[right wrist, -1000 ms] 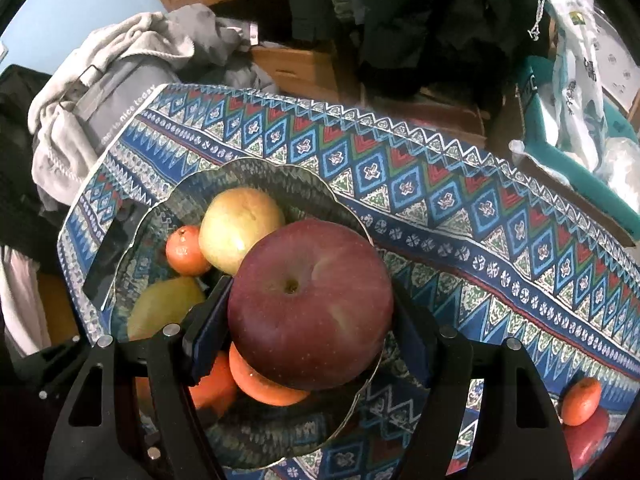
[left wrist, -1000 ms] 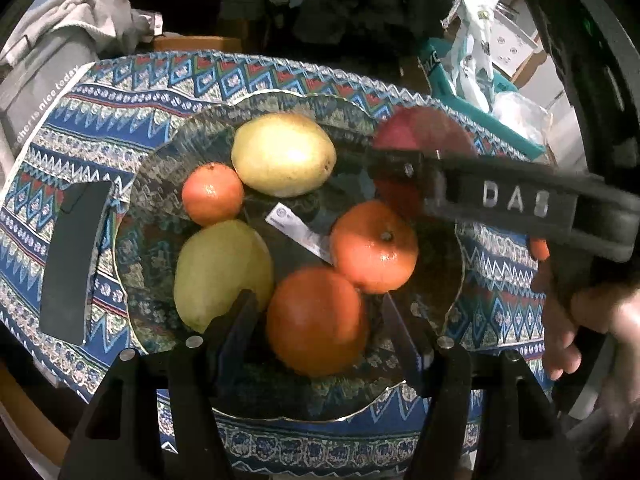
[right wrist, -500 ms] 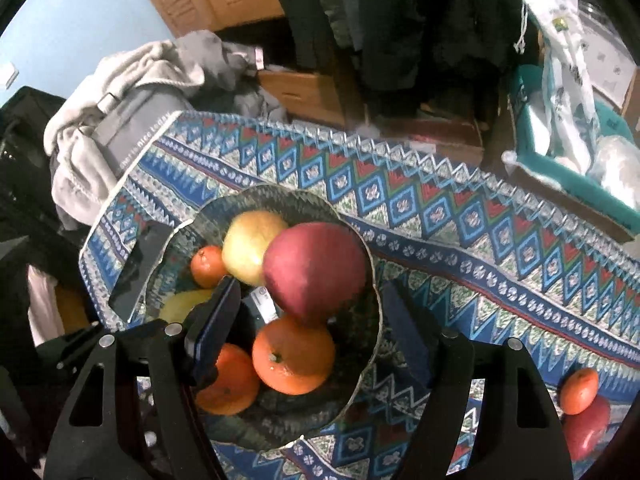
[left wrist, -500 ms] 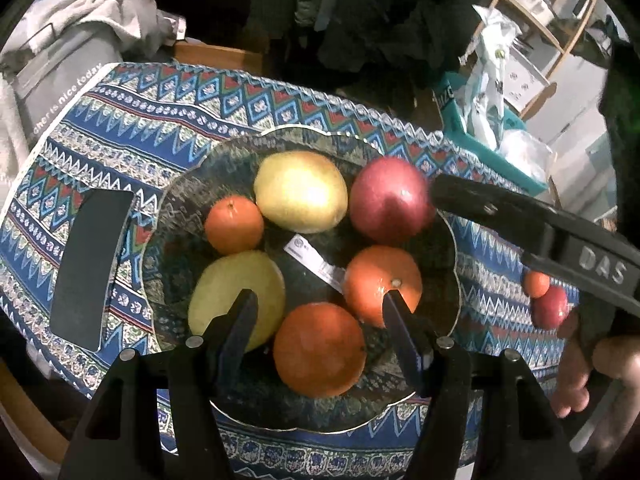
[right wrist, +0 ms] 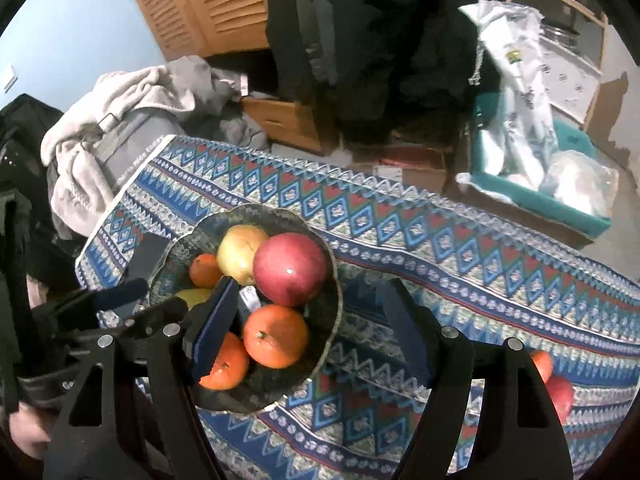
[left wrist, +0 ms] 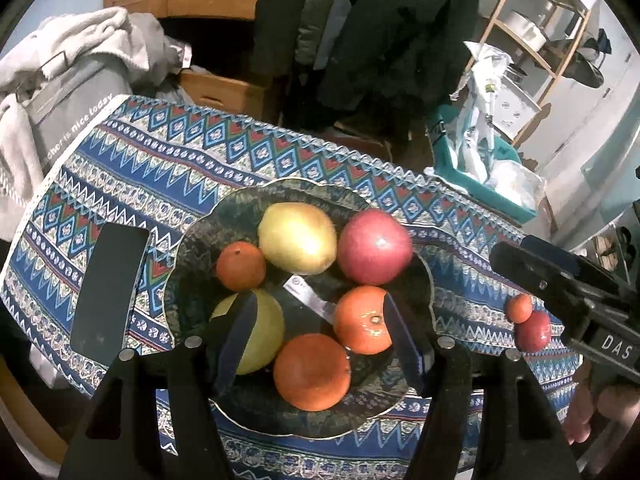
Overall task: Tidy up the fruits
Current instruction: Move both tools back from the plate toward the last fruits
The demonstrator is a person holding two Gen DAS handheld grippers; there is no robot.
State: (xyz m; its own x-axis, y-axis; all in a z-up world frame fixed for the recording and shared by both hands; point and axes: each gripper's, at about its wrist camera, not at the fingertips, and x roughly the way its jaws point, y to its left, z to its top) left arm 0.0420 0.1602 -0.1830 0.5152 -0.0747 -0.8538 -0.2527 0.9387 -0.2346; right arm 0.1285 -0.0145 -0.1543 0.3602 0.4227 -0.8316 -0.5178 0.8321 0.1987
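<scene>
A dark patterned plate holds a red apple, a yellow apple, a green-yellow pear, a small tangerine and two oranges. My left gripper hangs open above the near oranges and touches nothing. My right gripper is open and empty, above the plate's right edge, clear of the red apple. A small tangerine and a small red fruit lie on the cloth to the right of the plate.
A white label lies in the plate's middle. A flat black slab lies on the patterned tablecloth left of the plate. Behind the table are grey clothes, hanging dark coats and a teal bin with bags.
The right gripper let go of the red apple, which now rests in the plate, and drew up and back. The left gripper also rose from around the near orange.
</scene>
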